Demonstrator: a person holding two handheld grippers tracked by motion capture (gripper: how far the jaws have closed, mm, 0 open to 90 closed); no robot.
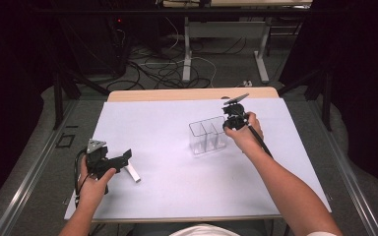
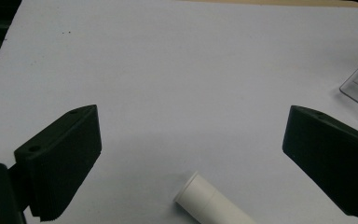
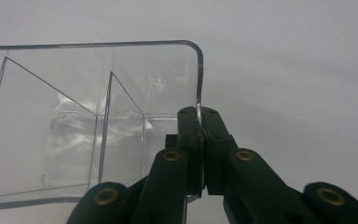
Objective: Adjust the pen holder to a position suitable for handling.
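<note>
Right gripper pinched shut on the thin end wall of the clear bin, mid-mat, right of centre. Left gripper spread wide, holding nothing, white tube lying between its jaws near the mat's left front. Risks: slick wall slipping from that narrow 1-edge pinch, bin tipping if dragged fast, tube rolling if nudged.

Lab / recording rig, not a home. Table covered with a plain white sheet, dark curtains boxing it in, loose cables tangled on the grey floor behind, metal-legged bench frames further back, floor rails alongside.
</note>
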